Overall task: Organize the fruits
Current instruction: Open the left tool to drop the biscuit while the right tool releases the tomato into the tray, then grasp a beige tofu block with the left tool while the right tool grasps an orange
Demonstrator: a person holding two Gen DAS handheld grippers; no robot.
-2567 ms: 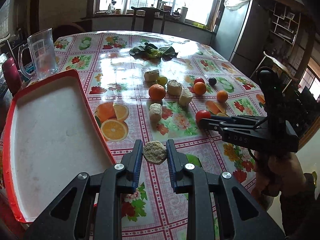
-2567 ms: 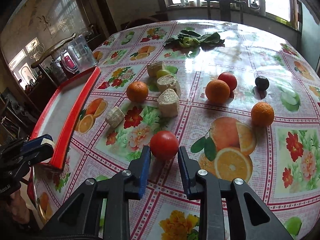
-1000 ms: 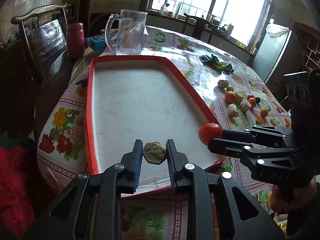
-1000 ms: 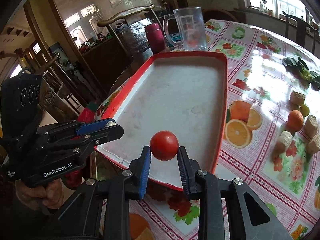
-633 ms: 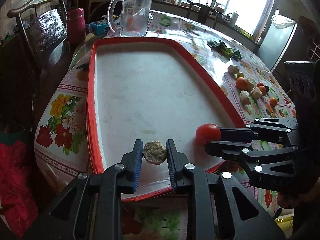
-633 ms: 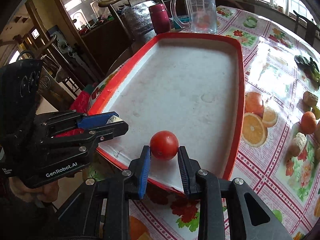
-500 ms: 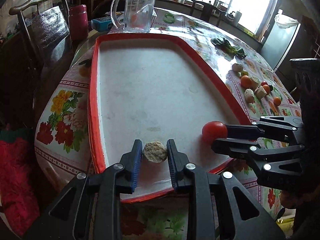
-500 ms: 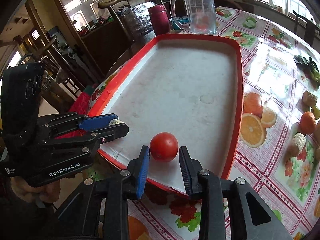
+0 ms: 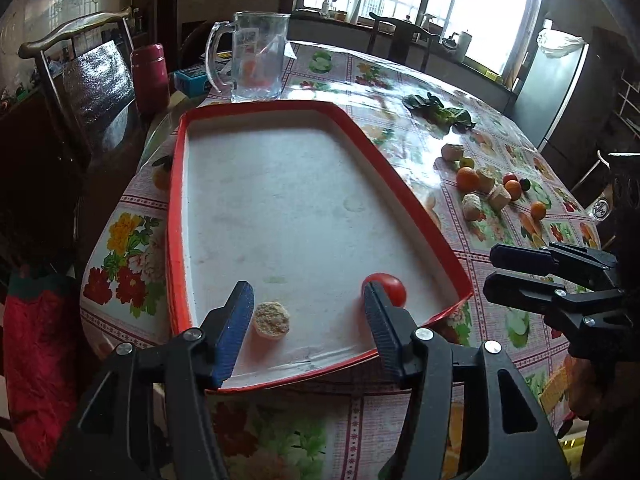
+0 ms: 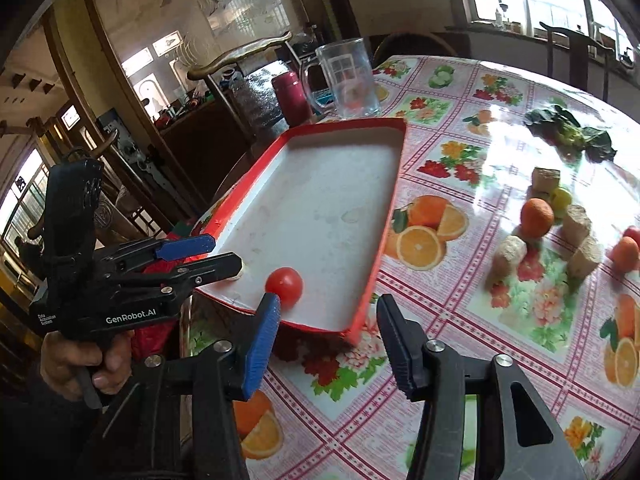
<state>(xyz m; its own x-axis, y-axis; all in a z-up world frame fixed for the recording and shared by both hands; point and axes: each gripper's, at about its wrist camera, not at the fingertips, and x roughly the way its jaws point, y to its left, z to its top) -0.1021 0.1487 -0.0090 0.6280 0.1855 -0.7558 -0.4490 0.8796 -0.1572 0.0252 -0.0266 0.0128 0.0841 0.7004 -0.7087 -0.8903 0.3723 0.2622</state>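
the tomato (image 9: 390, 288) sits on the white floor of the red-rimmed tray (image 9: 412, 208), near its closest right corner, and the pale round corn piece (image 9: 272, 318) lies near the closest left corner, well apart from it. both rest free; nothing presses on either.

your left claw (image 9: 310, 322) has just been opening and now stands wide, its blue pad just beside the corn piece and its other finger in front of the tomato, holding nothing. your right claw (image 10: 326, 334) has also just been opening; it is empty, off the tray's near edge, with the tomato beyond its blue finger rather than between the two.

the step in hand looks like the release and retreat. to do it well, lift each claw clear before you swing away, so a finger does not knock the tomato, which will probably roll at a nudge; the flat-ended corn piece should stay put. keep the fingers above the tray's raised rim as you cross it.

the rest waits out on the flowered tablecloth (image 10: 520, 312): oranges (image 10: 536, 212), more corn pieces (image 10: 510, 250) and small fruit in a loose cluster. take the outer pieces first so you don't scatter the neighbours, and set them down away from the two already in the tray.
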